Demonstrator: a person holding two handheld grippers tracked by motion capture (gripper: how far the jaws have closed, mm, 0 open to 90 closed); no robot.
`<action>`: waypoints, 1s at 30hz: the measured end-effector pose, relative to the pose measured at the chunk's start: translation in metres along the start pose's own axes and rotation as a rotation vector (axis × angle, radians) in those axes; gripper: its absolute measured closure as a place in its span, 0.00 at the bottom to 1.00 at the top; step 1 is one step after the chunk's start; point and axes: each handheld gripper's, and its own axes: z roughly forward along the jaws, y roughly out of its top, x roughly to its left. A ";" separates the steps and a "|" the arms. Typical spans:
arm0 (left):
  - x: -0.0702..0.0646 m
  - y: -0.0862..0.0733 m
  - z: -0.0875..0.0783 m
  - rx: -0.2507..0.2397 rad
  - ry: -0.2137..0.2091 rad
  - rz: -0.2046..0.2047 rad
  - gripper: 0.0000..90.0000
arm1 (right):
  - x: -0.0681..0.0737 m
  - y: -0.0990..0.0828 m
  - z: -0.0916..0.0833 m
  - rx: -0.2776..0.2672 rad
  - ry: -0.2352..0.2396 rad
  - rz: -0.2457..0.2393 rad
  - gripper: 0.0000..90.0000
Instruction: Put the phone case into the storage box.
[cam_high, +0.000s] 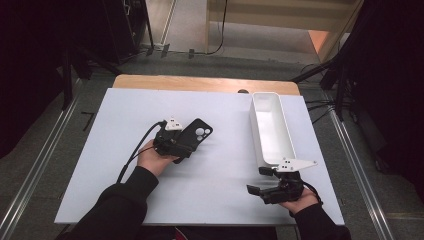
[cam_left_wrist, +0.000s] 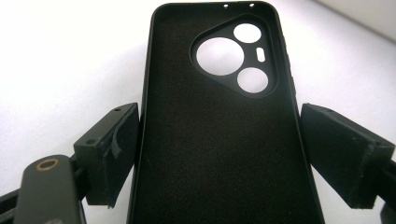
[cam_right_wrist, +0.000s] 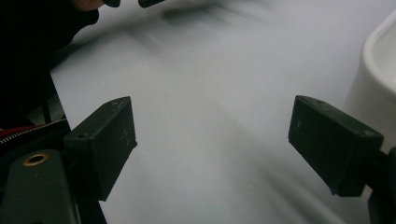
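A black phone case (cam_high: 198, 133) lies inside-up on the white tabletop (cam_high: 120, 165), left of centre; its camera cut-outs face away from me. My left gripper (cam_high: 183, 144) is at the case's near end. In the left gripper view its jaws stand spread wide, one on each side of the case (cam_left_wrist: 215, 140), at or almost at its edges, so the left gripper (cam_left_wrist: 219, 154) is open. My right gripper (cam_high: 259, 180) rests near the front right of the table, pointing left, open with nothing between its jaws (cam_right_wrist: 212, 140).
A long white bin (cam_high: 257, 135) stands empty along the table's right side, just beyond the right gripper, and its rounded corner (cam_right_wrist: 373, 70) shows in the right gripper view. A wooden strip (cam_high: 200, 82) runs along the table's far edge. Dark stands flank the table.
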 end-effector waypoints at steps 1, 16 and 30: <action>-0.001 0.001 -0.002 0.000 -0.002 0.006 0.16 | 0.000 0.000 0.000 -0.001 -0.001 0.000 0.15; -0.012 0.004 -0.019 -0.022 -0.017 -0.010 0.16 | 0.003 0.002 0.000 -0.022 0.003 -0.009 0.15; -0.020 -0.003 -0.030 -0.063 -0.022 -0.083 0.16 | 0.011 0.007 0.000 -0.063 -0.012 -0.048 0.15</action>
